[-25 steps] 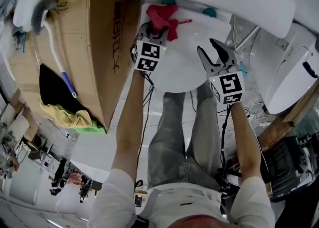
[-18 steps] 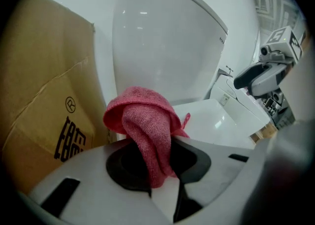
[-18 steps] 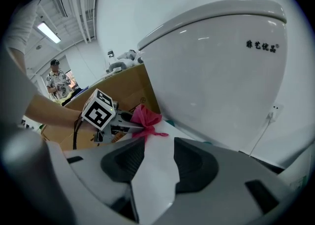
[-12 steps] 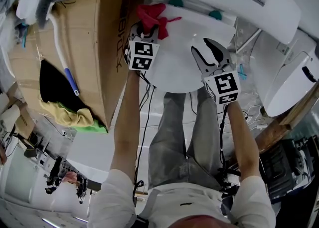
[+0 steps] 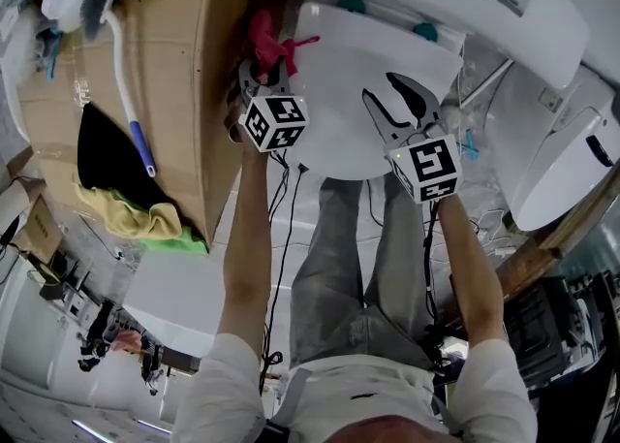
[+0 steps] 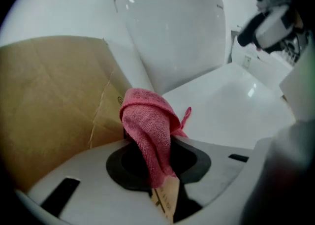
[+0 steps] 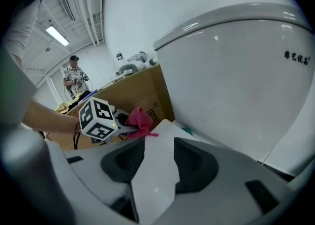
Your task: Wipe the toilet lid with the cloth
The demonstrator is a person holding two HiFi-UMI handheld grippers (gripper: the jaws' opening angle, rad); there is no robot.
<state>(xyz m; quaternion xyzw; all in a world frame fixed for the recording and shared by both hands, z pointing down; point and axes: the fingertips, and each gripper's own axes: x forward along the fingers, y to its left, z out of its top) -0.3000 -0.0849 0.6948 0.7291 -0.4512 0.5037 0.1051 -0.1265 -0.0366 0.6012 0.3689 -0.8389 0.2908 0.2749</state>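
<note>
Pinching the red cloth (image 5: 263, 34), the left tongs (image 5: 263, 69) sat at upper centre of the head view, at the left edge of the white toilet lid (image 5: 358, 53), beside a cardboard box (image 5: 184, 53). The right tongs (image 5: 383, 90) were spread and empty, over the lid near frame centre.
</note>
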